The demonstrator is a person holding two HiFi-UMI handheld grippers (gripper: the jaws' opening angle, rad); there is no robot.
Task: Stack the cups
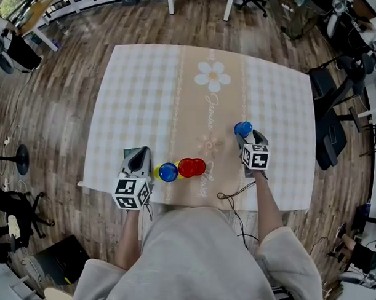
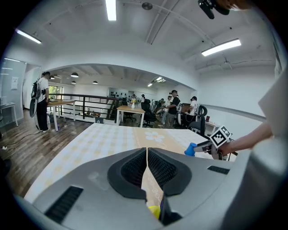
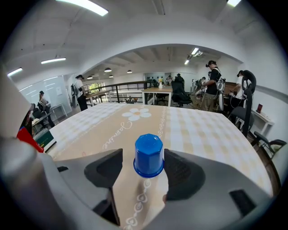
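A blue cup (image 3: 148,155) is held upside down, base up and mouth toward the table (image 1: 142,86), by the right gripper (image 3: 144,164). The jaws are closed on its sides near the rim. A shadow lies on the cloth below it, so it is judged to be lifted clear. This grip is judged to suit stacking: with the mouth left free and facing down, the cup can be lowered over another.

In the head view the held cup is seen at about 3 o'clock from the middle of the table. The other cups are lined up at about 8 o'clock from it, near the front edge: a red cup (image 1: 190,167), a second blue cup (image 1: 168,172) touching it, and a yellow cup (image 1: 157,172) at the row's 9 o'clock end. Two red rounds overlap there, and whether one cup or two is meant cannot be told.

The left gripper (image 2: 147,155) is set just beside the yellow cup, at 9 o'clock of the row. Its jaws are pressed together with nothing between them; only a patch of yellow is seen beneath them. It is judged to be parked there, either to steady the row or to be kept out of the other gripper's path.
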